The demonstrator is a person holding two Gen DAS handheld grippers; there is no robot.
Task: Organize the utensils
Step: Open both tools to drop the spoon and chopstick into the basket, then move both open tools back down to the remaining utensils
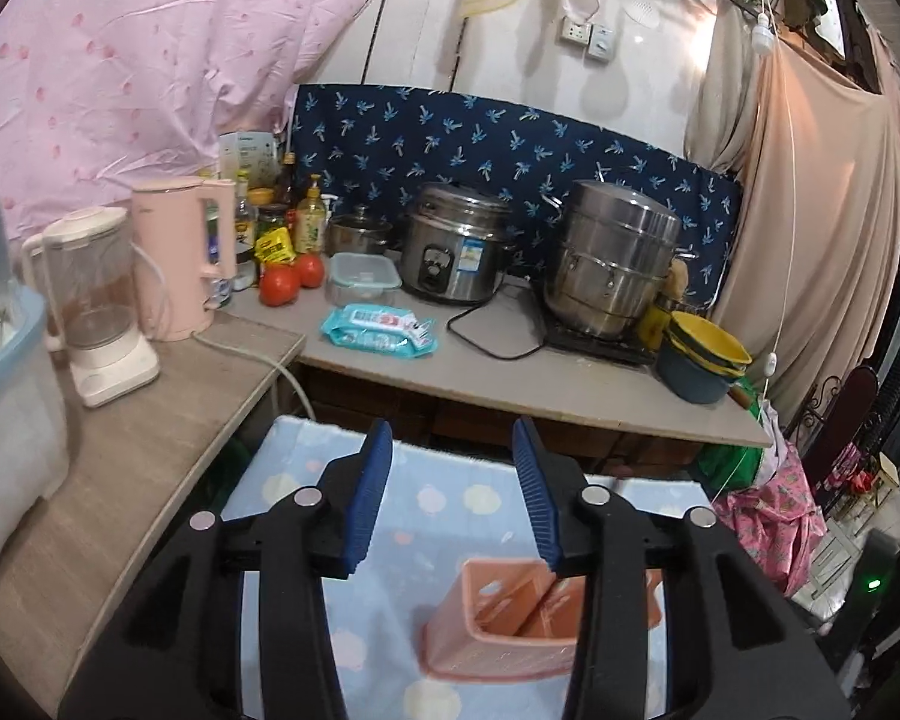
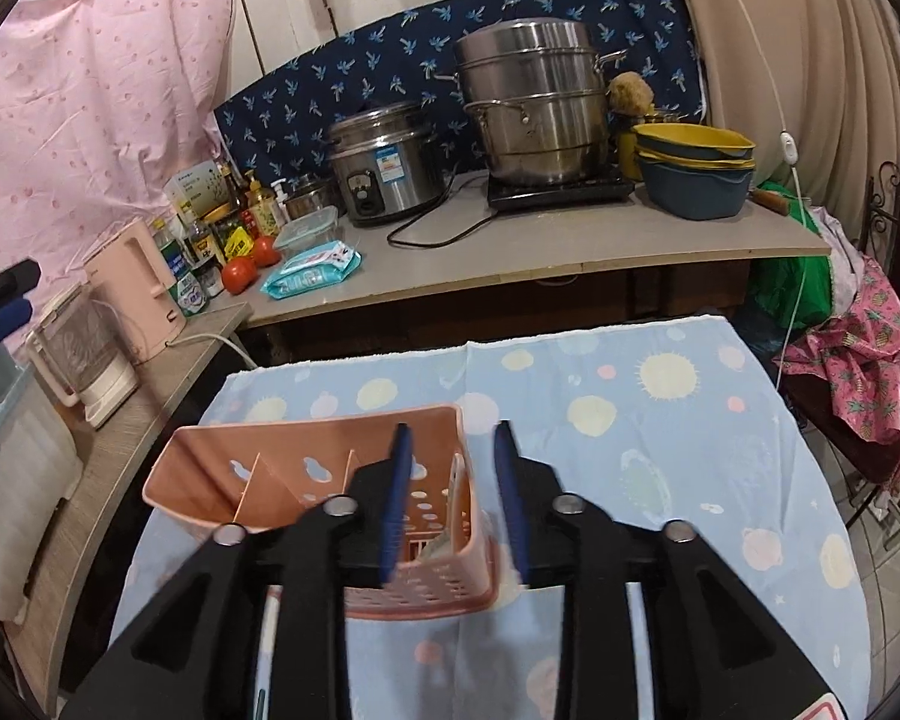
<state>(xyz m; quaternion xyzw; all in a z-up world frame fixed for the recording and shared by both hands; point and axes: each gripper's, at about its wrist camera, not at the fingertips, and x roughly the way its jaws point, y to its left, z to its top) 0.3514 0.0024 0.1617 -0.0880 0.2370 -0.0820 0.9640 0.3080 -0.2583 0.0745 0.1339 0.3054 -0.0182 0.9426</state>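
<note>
A pink slotted utensil holder (image 2: 306, 468) with dividers stands on the blue patterned cloth (image 2: 660, 420); no utensils show in it. My right gripper (image 2: 453, 450) is open, its left finger inside the holder's right end and its right finger outside the wall. The holder also shows in the left wrist view (image 1: 498, 618), low and right, partly behind the fingers. My left gripper (image 1: 453, 450) is open and empty, held above the cloth (image 1: 438, 498). The left gripper's tip (image 2: 0, 306) shows at the right wrist view's left edge.
A counter (image 1: 510, 372) behind the cloth holds a rice cooker (image 1: 450, 252), a steel steamer pot (image 1: 612, 258), stacked yellow and blue basins (image 1: 702, 360), a wipes pack (image 1: 378, 330), tomatoes and bottles. A side shelf (image 1: 150, 420) at left carries a pink kettle (image 1: 180, 258) and a blender (image 1: 96, 312).
</note>
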